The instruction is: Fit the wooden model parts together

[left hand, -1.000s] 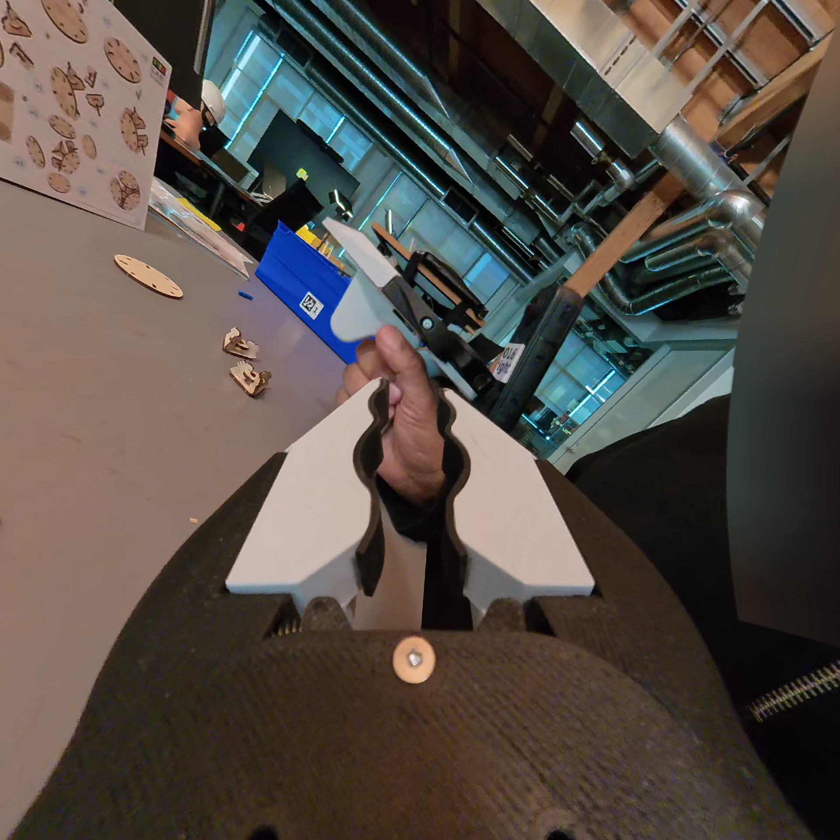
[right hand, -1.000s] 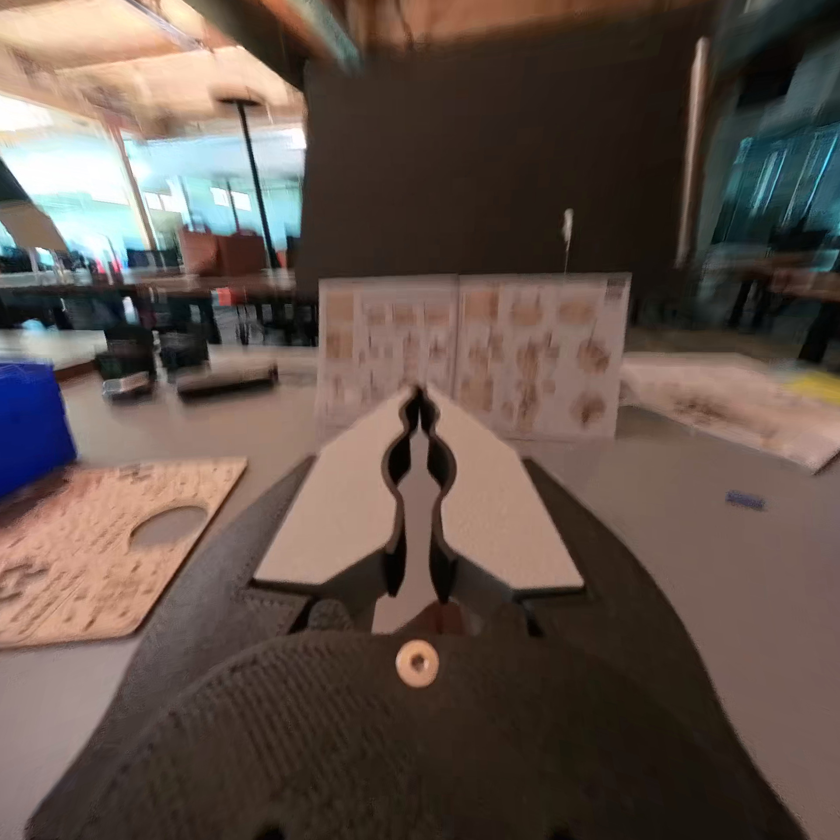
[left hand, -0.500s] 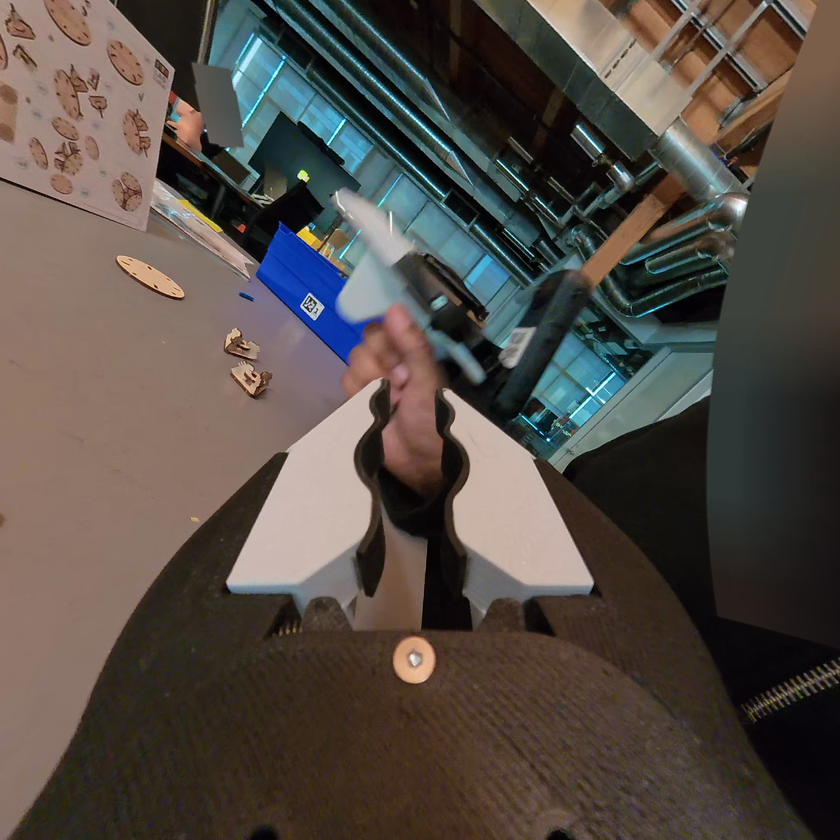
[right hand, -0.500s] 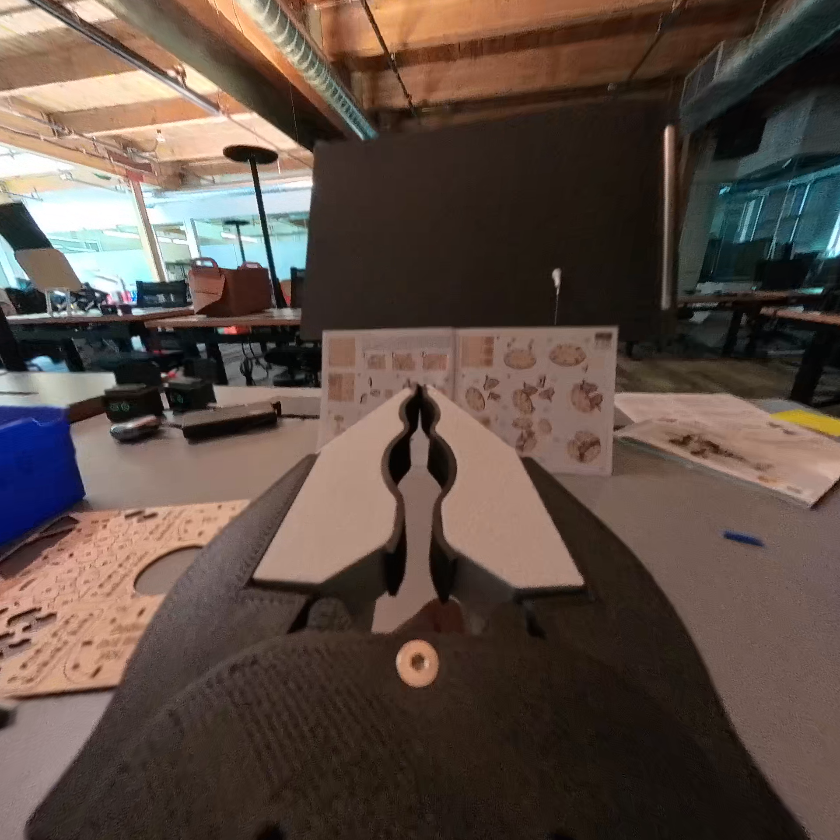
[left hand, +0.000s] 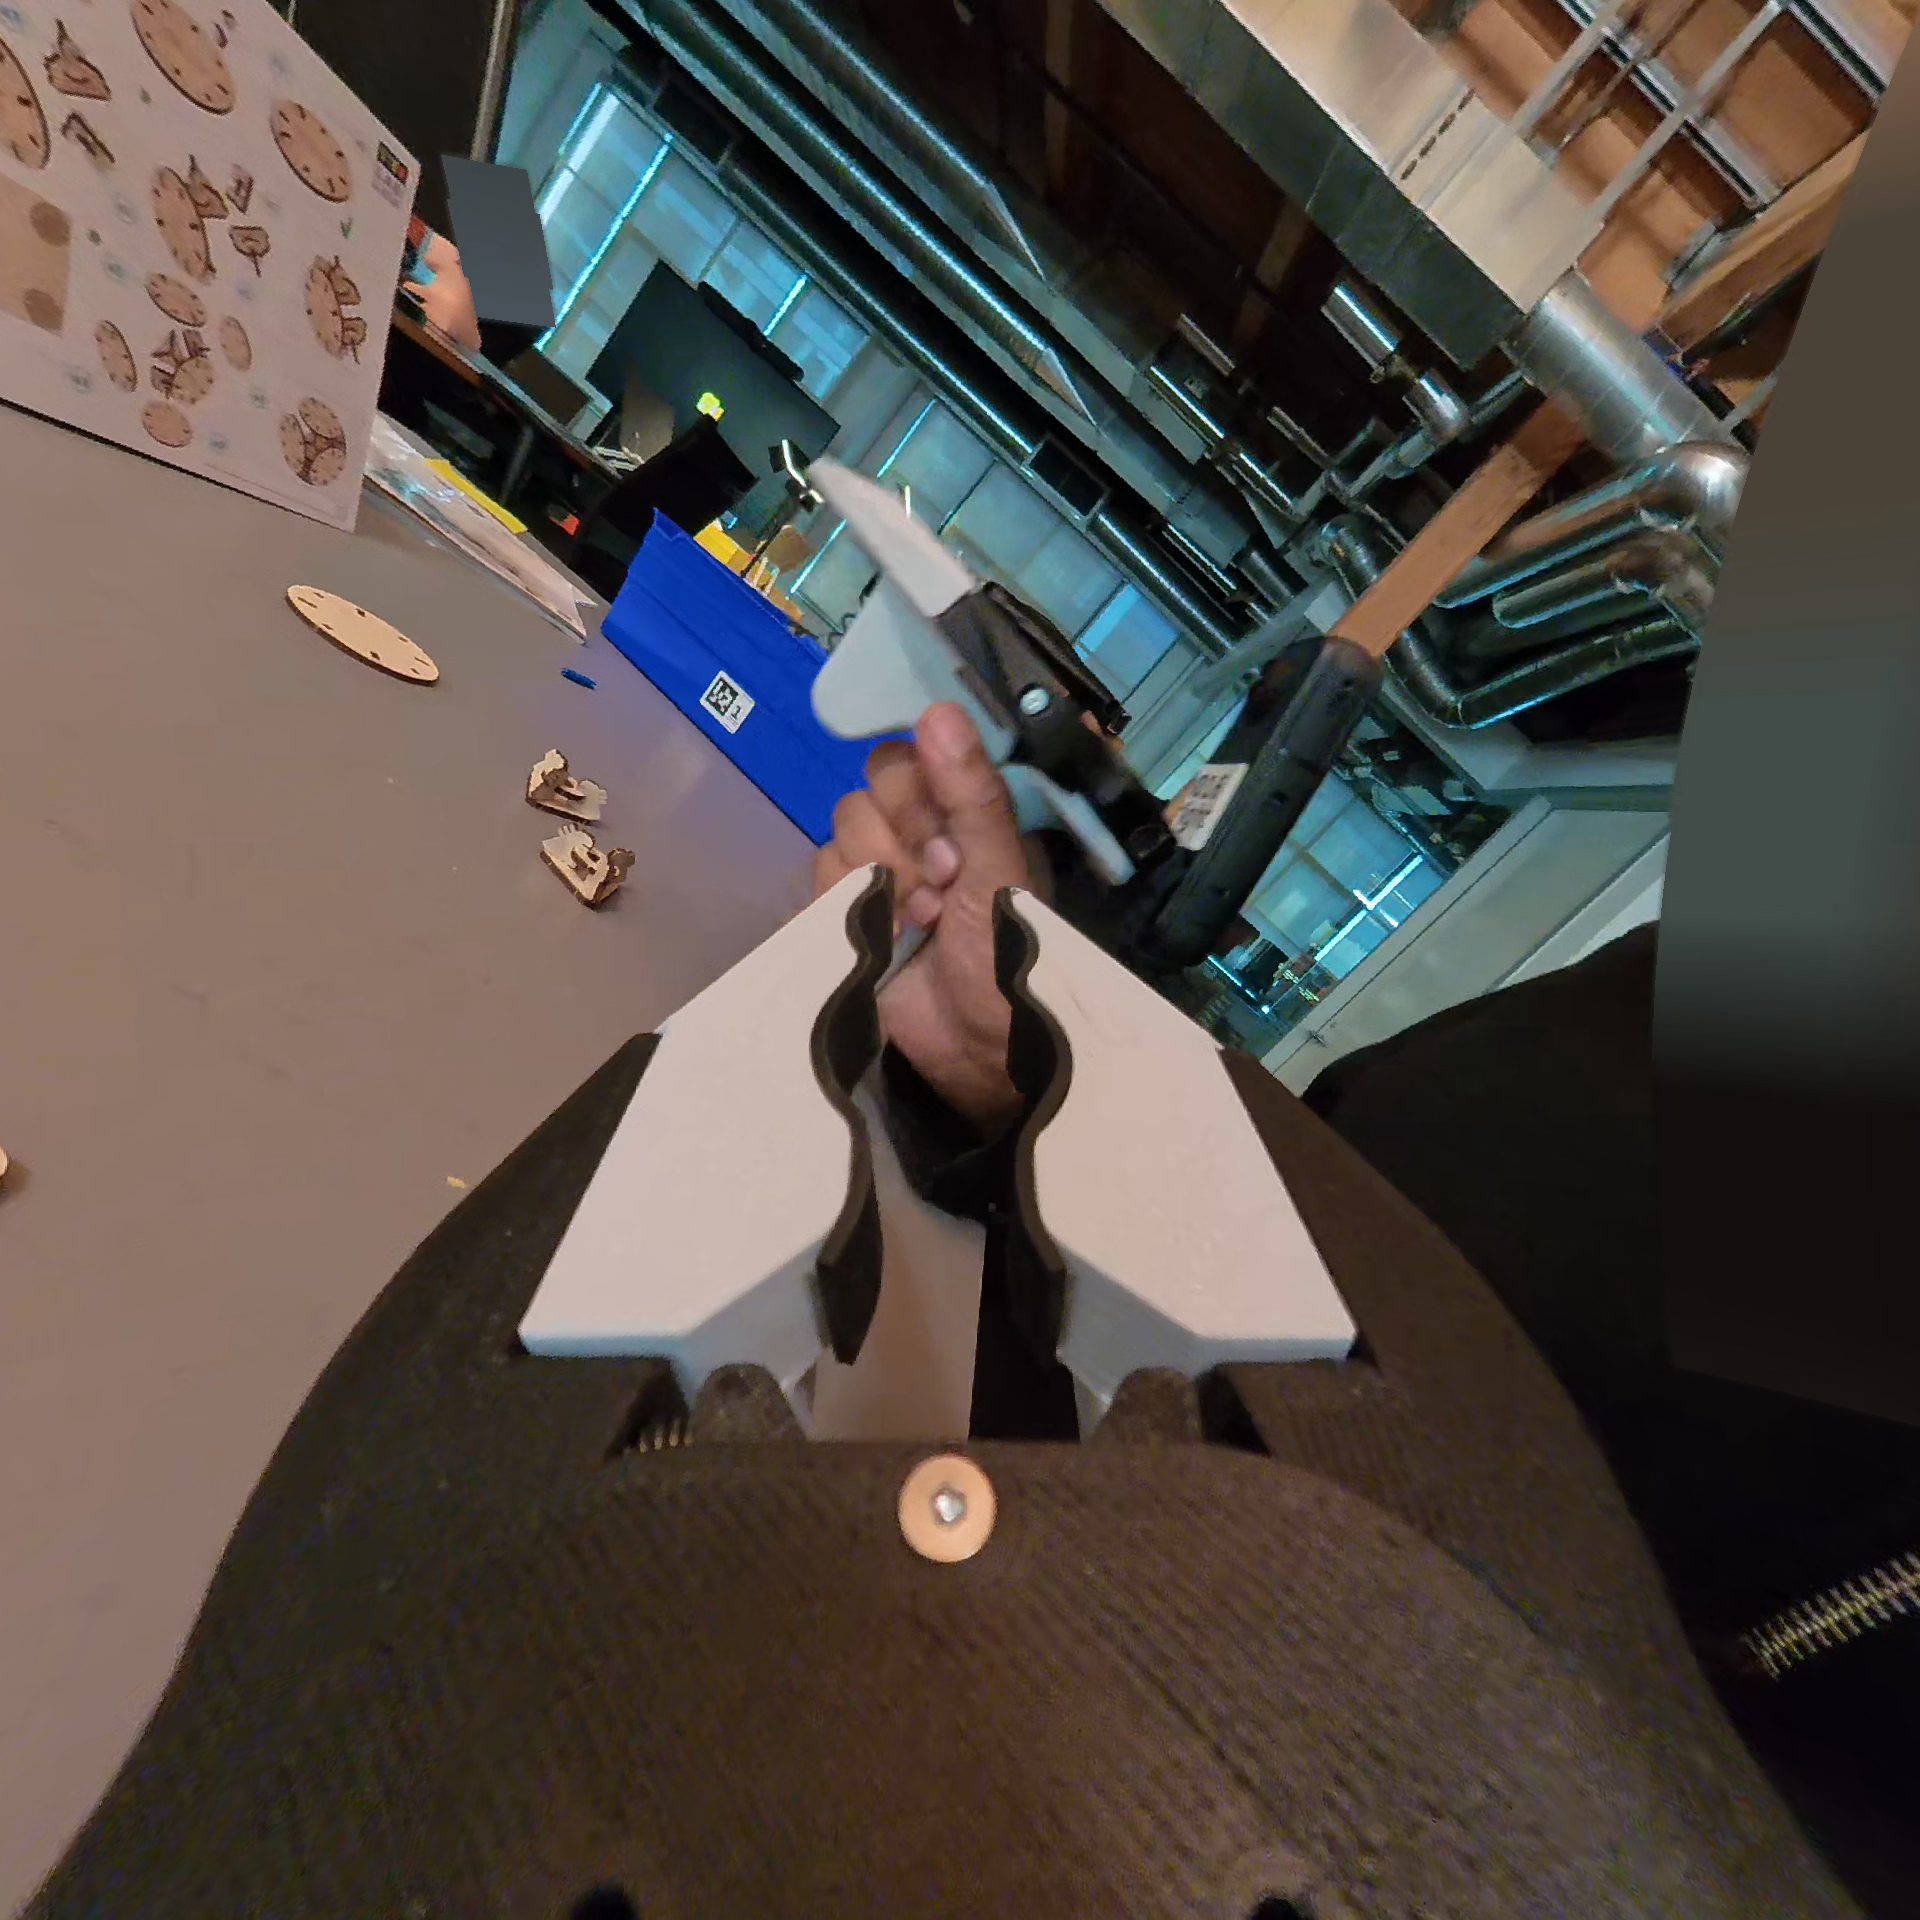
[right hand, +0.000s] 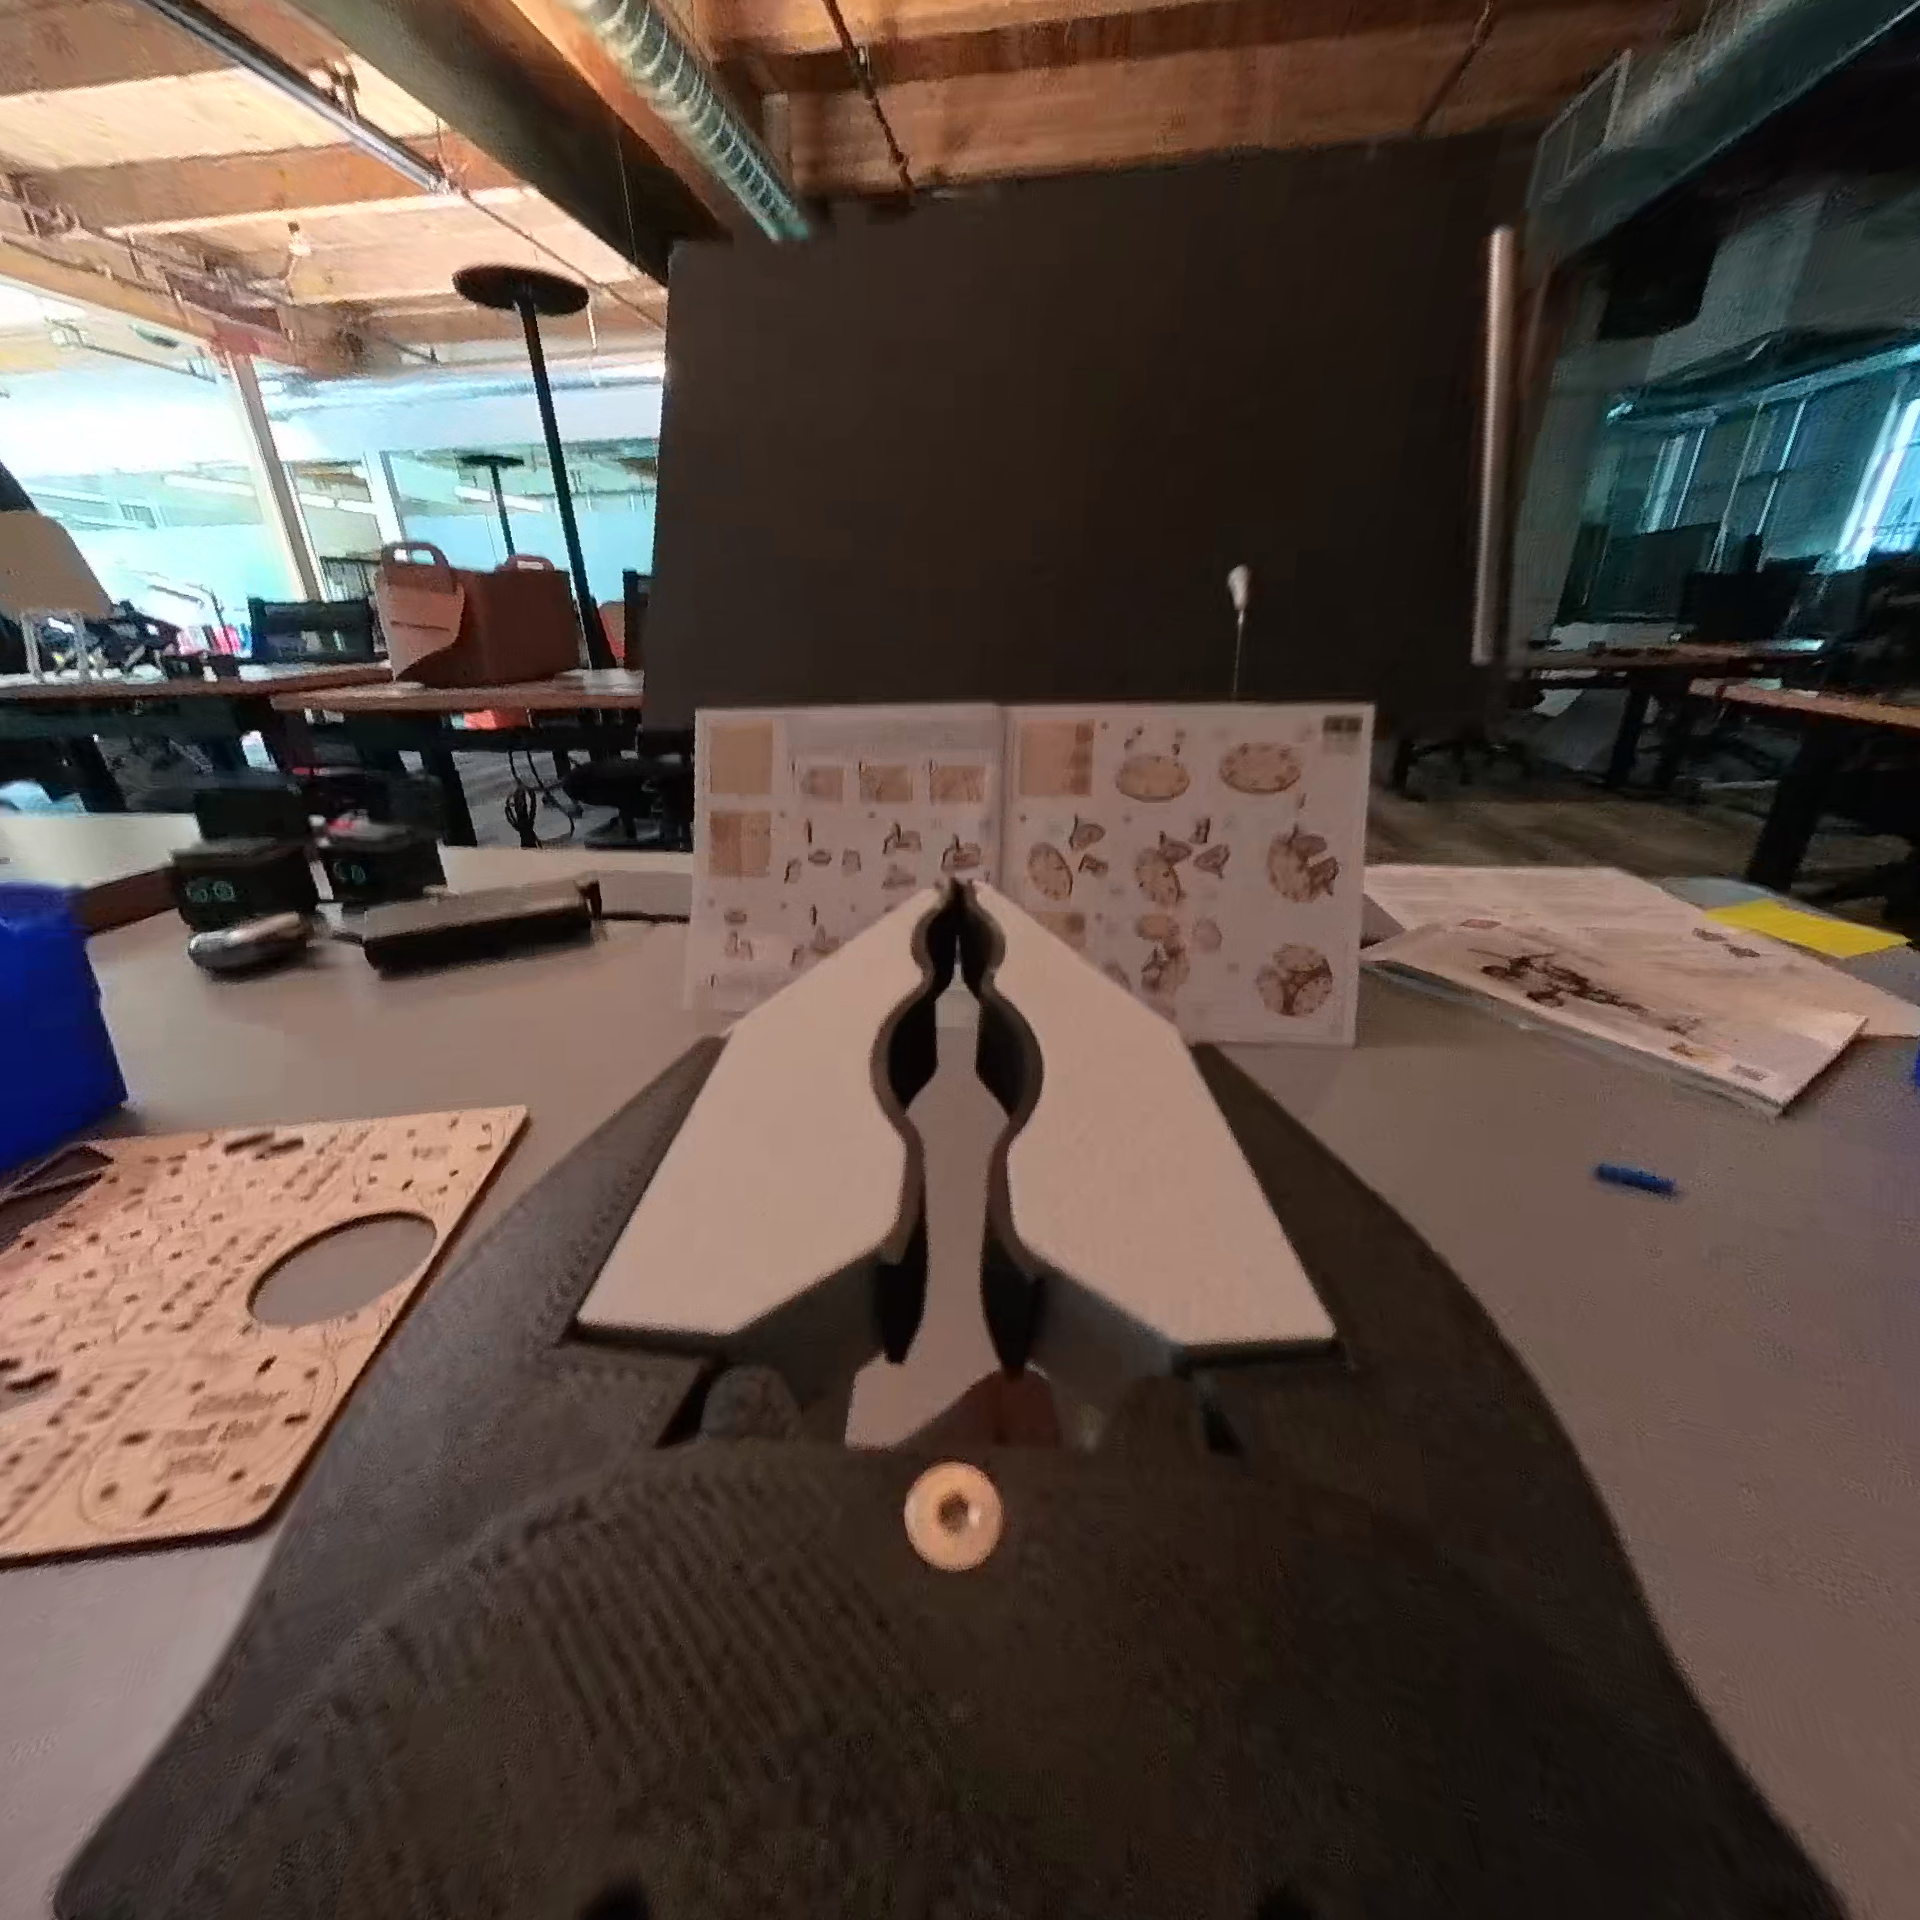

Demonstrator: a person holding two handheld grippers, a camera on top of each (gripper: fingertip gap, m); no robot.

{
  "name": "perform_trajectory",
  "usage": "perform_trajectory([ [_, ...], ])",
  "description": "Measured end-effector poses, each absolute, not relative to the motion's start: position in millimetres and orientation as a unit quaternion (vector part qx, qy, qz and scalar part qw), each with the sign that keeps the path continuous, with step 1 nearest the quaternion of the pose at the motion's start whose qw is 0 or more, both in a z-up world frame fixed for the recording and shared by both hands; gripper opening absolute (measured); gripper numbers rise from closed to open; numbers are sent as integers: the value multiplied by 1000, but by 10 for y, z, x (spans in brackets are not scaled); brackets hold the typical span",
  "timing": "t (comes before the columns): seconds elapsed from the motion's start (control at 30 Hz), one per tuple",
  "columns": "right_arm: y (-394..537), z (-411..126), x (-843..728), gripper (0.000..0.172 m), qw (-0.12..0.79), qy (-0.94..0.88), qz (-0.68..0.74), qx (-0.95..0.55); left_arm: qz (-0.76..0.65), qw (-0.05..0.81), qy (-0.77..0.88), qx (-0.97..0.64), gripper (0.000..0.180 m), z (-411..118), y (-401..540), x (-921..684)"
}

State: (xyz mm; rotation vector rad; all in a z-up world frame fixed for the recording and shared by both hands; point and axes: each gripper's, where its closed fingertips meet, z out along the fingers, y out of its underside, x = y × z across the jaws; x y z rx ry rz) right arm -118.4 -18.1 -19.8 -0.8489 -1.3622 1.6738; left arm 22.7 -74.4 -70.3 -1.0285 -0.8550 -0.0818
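Observation:
My left gripper (left hand: 940,899) is open and tilted over the grey table (left hand: 208,1039), with nothing between its pads. Beyond its fingertips a person's hand (left hand: 945,821) holds my right gripper (left hand: 914,623), which points up and away above the table. In the right wrist view my right gripper (right hand: 956,888) is shut, tips touching, and faces an open instruction booklet (right hand: 1174,831) standing on the table. A wooden disc (left hand: 362,634) and two small wooden assemblies (left hand: 566,787) (left hand: 585,864) lie on the table to the left of my left gripper.
A laser-cut wooden sheet (right hand: 187,1299) with a round hole lies at the left. A blue bin (left hand: 727,675) stands at the table's edge and also shows in the right wrist view (right hand: 42,1018). Loose papers (right hand: 1621,987) lie at the right, black devices (right hand: 478,920) at the back left, a small blue piece (right hand: 1636,1179) on the table.
The hand with my right gripper shifted slightly in the left wrist view. The right wrist view went from blurred to steady, still facing the booklet. Both jaws stand much as before.

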Motion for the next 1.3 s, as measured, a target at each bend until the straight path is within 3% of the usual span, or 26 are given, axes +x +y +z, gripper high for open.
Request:
perform_trajectory([
  [0.13,-217,-98,-1091,0,365,-596,652,-294,-37,784,-397,-475,16,-702,-750,225],
  [0.27,-185,-597,-918,26,281,-725,572,-261,-34,783,-401,-475,17,-708,-756,216],
  [0.33,-37,-834,-852,24,268,-763,528,-258,-32,782,-402,-475,17,-711,-755,213],
  [0.47,197,-1295,-636,0,209,-835,449,-240,-26,780,-404,-477,17,-714,-752,211],
  [0.63,214,-1326,-306,0,106,-824,506,-234,-17,775,-406,-483,17,-723,-731,209],
  [0.7,193,-1328,-250,9,74,-816,521,-240,-16,773,-407,-487,17,-729,-716,209],
  [0.83,210,-1465,-271,19,103,-836,480,-244,-16,770,-409,-490,17,-741,-692,206],
  [1.0,152,-1672,-271,18,137,-864,428,-226,-18,769,-412,-488,17,-746,-692,202],
  [1.13,120,-1695,-305,0,132,-863,426,-237,-16,771,-411,-486,17,-740,-695,204],
  [1.3,90,-1490,-302,0,34,-814,499,-294,-30,771,-412,-484,17,-748,-686,202],
])
